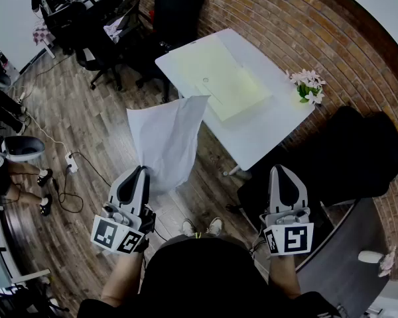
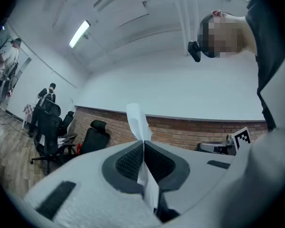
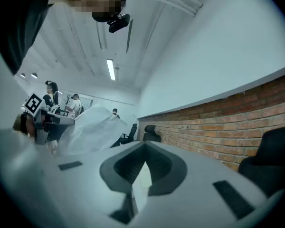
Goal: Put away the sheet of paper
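Head view: left tongs [image 1: 140, 172] are clamped on the bottom edge of the sheet of paper [image 1: 167, 141]. The sheet is off the desk [image 1: 265, 128], in the air over the wood floor [image 1: 86, 131]. Its long axis runs 7 to 1 o'clock from my grip. The free top corner reaches the desk's near edge in the picture; I can't tell if it touches. Pale yellow pile [image 1: 220, 78] sits on the desk at 1 o'clock from that corner, flowers [image 1: 308, 88] further right by the brick wall [image 1: 278, 25]. Right tongs [image 1: 282, 171] are at 3 o'clock from the left, well apart from the sheet, with nothing visible in them.

Left gripper view: left tongs [image 2: 143, 144] are fully closed, the pads pinching the sheet [image 2: 137, 118]. It passes between them and a narrow strip stands up past the tips at 12 o'clock. The grip looks firm, edge-on.

Right gripper view: right tongs [image 3: 143, 148] have their tips together, nothing gripped that I can see. The sheet [image 3: 92, 129] billows at 10 o'clock, well clear.

My read: only the left hand carries. The target is likely the yellow pile, dead ahead along the sheet's own axis, so the move is a push forward to 1 o'clock and a lay-down. The right hand is free and nearer the desk's right side, so it could steady the floppy free end.
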